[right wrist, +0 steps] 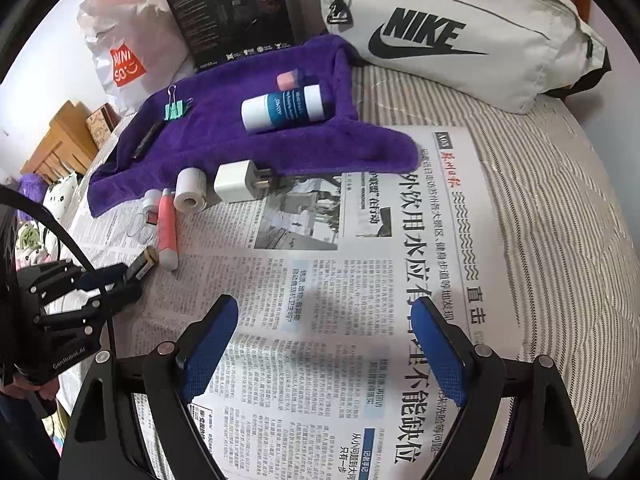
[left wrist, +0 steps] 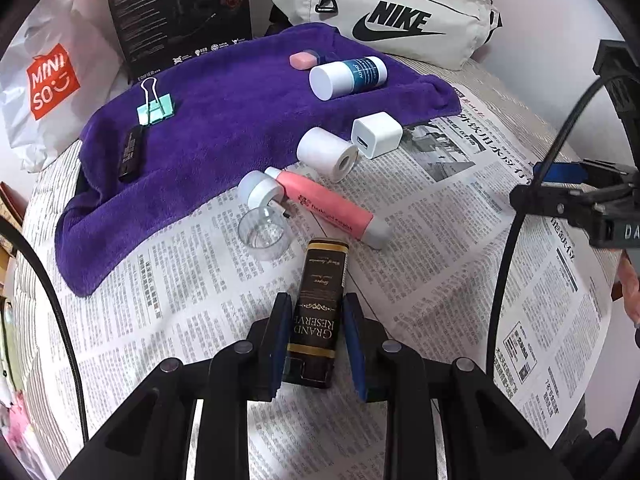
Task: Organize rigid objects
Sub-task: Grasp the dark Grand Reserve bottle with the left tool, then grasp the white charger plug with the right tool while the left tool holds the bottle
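My left gripper [left wrist: 317, 305] is shut on a dark brown "Grand Reserve" box [left wrist: 323, 276] that lies on the newspaper [left wrist: 440, 248], with a blue pad pressed on each long side. In the right wrist view this gripper [right wrist: 122, 280] and the box [right wrist: 144, 266] appear at the left. My right gripper [right wrist: 324, 308] is open over bare newspaper, holding nothing. Beyond the box lie a pink flashlight [left wrist: 332, 212], a clear cap [left wrist: 264, 238], a white tape roll [left wrist: 326, 154] and a white charger [left wrist: 378, 134]. On the purple towel [left wrist: 224, 132] rest a white-and-blue bottle [left wrist: 348, 76], a green binder clip [left wrist: 156, 110] and a black stick [left wrist: 130, 152].
A white Nike bag [left wrist: 400, 12] lies at the back, with a black carton [left wrist: 180, 12] and a Miniso bag [left wrist: 44, 84] to its left. A black cable [left wrist: 516, 208] hangs at the right. A wooden shelf [right wrist: 60, 140] stands beyond the bed's left edge.
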The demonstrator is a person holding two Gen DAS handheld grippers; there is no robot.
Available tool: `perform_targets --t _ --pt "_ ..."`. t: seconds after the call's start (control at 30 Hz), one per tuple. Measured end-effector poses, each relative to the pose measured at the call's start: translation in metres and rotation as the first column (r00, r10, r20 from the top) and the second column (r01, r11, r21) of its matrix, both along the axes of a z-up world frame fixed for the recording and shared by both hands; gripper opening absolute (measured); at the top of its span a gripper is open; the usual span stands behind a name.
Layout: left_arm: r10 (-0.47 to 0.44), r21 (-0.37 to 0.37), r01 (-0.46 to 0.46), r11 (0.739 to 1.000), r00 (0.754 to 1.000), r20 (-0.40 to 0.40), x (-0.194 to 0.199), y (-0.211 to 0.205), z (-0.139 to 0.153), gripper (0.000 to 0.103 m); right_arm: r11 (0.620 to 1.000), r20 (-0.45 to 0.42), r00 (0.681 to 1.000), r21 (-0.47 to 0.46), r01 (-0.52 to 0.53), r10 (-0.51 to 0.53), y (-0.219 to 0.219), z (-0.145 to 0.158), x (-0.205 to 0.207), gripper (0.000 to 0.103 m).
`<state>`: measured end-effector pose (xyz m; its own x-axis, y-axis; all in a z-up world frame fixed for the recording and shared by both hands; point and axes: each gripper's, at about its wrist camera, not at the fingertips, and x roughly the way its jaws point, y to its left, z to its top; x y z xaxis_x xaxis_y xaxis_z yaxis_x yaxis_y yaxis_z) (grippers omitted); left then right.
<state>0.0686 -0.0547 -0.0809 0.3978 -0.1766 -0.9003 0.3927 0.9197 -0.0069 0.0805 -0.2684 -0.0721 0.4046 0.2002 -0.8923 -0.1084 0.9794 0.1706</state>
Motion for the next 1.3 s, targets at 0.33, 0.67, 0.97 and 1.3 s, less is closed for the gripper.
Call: perform_targets --t 0.33,0.67,0.97,1.3 --pt "-0.023 0.007 0.023 1.000 1.000 -0.012 0.009 -0.005 -0.001 0.029 1.000 -0.024 1.000 -0.003 -0.016 0.016 0.007 -0.008 0.002 0.088" --pt "0.023 -0.023 -0.022 0.999 1.000 0.004 0.003 0.009 0.001 0.024 1.000 -0.016 0.999 -0.006 -0.031 0.031 0.016 -0.006 0.009 0.088" --pt "0.095 -0.016 -0.095 0.995 0.995 0.000 0.002 0.045 0.001 0.024 0.997 -0.008 0.997 -0.015 -0.072 0.071 0.036 -0.003 0.022 0.088" --pt "0.082 0.016 -0.082 0.996 0.997 -0.001 0.005 0.039 -0.001 0.024 0.996 -0.028 0.996 -0.015 -0.090 0.089 0.047 -0.010 0.025 0.088"
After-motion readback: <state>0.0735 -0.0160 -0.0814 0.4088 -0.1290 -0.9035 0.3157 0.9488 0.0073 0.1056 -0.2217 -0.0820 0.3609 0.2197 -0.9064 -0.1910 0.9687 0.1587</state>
